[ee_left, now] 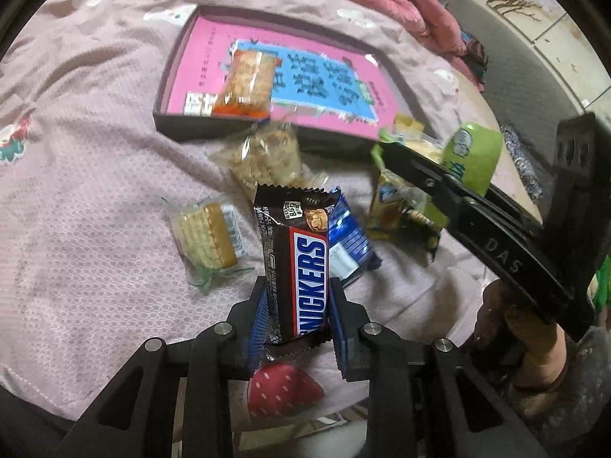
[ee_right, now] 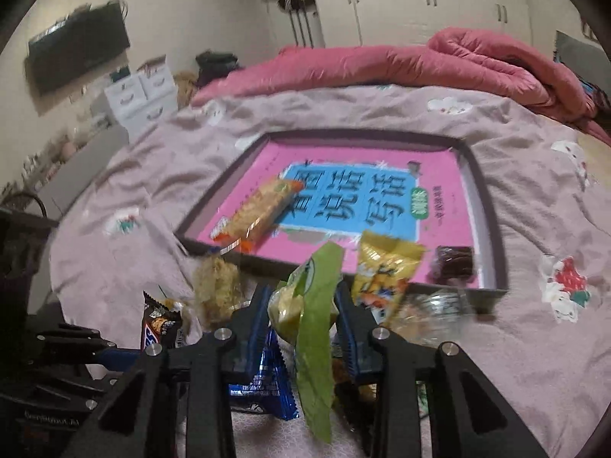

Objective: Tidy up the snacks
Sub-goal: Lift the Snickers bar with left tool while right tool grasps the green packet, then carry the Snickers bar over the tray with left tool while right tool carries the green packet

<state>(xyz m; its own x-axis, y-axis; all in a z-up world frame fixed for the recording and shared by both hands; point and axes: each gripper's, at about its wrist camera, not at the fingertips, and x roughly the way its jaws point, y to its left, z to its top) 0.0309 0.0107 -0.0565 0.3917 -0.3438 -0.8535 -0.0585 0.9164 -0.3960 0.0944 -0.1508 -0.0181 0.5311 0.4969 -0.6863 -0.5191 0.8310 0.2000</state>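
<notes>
Brown, glossy film wraps the Snickers bar (ee_left: 296,267), pinched at mid-length by the left gripper (ee_left: 296,318) fingers above the bed's near edge; it looks stiff, light and slippery. Right wrist view: right gripper (ee_right: 301,326) fingers pinch the soft, crushable green packet (ee_right: 315,328) at its middle.

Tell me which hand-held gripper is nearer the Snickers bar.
Left. The left hand-held gripper is shut on the Snickers bar, holding it upright between its pads. The right hand-held gripper is off to the side, gripping a green snack packet.
</notes>
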